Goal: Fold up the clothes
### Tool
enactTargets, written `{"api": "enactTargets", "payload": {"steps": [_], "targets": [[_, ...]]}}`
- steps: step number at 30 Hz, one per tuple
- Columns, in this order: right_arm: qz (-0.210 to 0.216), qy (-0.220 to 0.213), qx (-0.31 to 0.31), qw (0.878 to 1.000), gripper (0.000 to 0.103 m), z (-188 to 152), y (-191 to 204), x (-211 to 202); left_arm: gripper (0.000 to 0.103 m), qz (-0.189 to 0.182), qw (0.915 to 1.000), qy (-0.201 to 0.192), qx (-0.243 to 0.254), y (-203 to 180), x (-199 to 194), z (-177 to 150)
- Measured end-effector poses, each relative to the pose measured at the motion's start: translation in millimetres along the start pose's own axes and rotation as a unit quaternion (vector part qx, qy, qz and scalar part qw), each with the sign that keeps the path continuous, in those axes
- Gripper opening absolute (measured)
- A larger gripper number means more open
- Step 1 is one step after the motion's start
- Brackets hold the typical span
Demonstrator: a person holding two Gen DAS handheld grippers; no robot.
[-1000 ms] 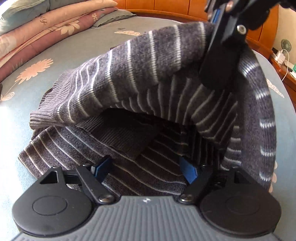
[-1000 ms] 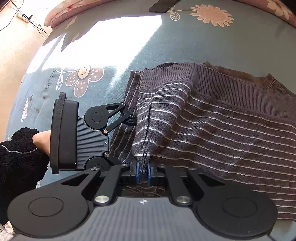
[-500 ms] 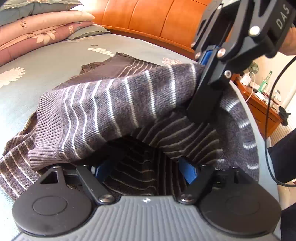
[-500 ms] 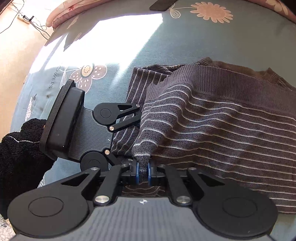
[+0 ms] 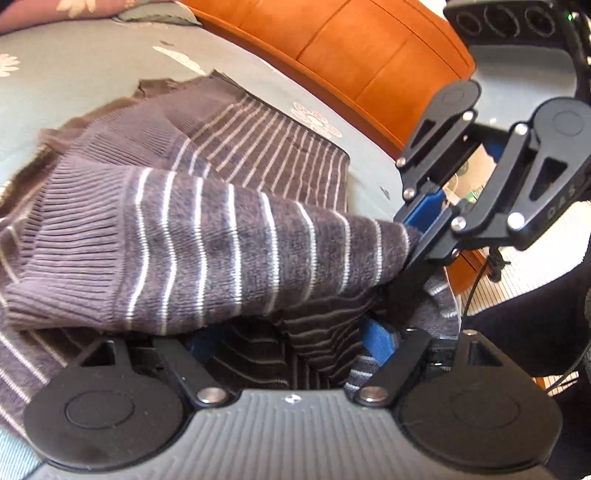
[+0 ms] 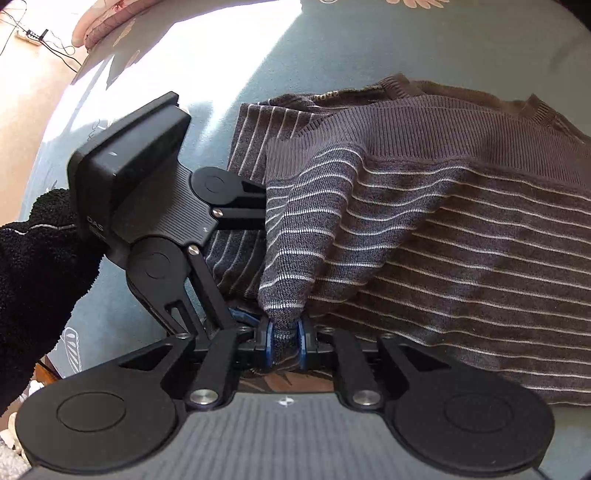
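A grey-brown striped sweater (image 6: 461, 236) lies partly folded on the blue-grey flowered bedsheet (image 6: 332, 44). My right gripper (image 6: 285, 345) pinches a raised fold of it between the blue pads; its jaws are opening, and the knit still fills the gap. From the left wrist view the right gripper (image 5: 412, 240) holds that fold (image 5: 221, 251) up like a tent. My left gripper (image 5: 291, 341) is open wide underneath it, with flat sweater fabric lying between its fingers. In the right wrist view the left gripper's fingertips are hidden under the fold; only its black housing (image 6: 147, 184) shows.
An orange wooden headboard (image 5: 369, 55) runs along the far side of the bed, with pillows (image 5: 159, 11) beside it. A person's black fleece sleeve (image 6: 33, 280) holds the left gripper. A power strip (image 6: 29, 35) and cable lie on the floor beyond the bed's edge.
My left gripper has swung round, bringing the headboard and right gripper into view. The raised fold has sunk lower over the sweater. The right pads stand slightly further apart.
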State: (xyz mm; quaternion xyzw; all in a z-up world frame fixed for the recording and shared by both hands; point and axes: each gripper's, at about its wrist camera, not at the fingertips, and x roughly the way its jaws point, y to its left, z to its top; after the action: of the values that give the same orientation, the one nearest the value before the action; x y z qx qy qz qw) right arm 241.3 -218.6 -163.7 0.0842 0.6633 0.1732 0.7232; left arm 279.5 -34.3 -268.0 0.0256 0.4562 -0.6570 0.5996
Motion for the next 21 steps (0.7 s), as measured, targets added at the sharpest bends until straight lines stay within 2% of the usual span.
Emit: {"api": "enactTargets", "payload": {"steps": [2, 4, 6, 8, 11, 13, 14, 18, 21], "targets": [[0.003, -0.006, 0.001, 1.0, 0.018, 0, -2, -2, 0.081, 0.007, 0.9982, -0.041, -0.042, 8, -16, -8], [-0.001, -0.018, -0.003, 1.0, 0.03, 4, -1, -6, 0.082, 0.013, 0.9933, -0.078, -0.084, 15, -25, -15], [-0.017, -0.033, -0.02, 0.999, 0.035, 12, 3, -10, 0.082, 0.014, 0.9874, -0.11, -0.113, 19, -28, -21], [-0.038, -0.054, -0.041, 0.997, 0.038, 26, 9, -15, 0.082, 0.035, 0.9831, -0.14, -0.113, 14, -28, -24], [-0.069, -0.086, -0.078, 0.991, 0.048, 49, 19, -23, 0.082, 0.067, 0.9808, -0.158, -0.094, 7, -25, -19], [-0.088, -0.101, -0.109, 0.985, 0.059, 65, 28, -22, 0.082, 0.087, 0.9781, -0.168, -0.086, 1, -22, -18], [-0.098, -0.106, -0.126, 0.981, 0.061, 74, 33, -18, 0.082, 0.092, 0.9768, -0.174, -0.084, -1, -21, -16], [-0.103, -0.063, -0.153, 0.981, 0.063, 111, 52, 27, 0.082, 0.094, 0.9716, -0.202, -0.081, -8, -15, -12], [-0.156, -0.011, -0.184, 0.971, 0.063, 122, 62, 60, 0.081, 0.082, 0.9657, -0.23, -0.088, -12, -13, -13]]}}
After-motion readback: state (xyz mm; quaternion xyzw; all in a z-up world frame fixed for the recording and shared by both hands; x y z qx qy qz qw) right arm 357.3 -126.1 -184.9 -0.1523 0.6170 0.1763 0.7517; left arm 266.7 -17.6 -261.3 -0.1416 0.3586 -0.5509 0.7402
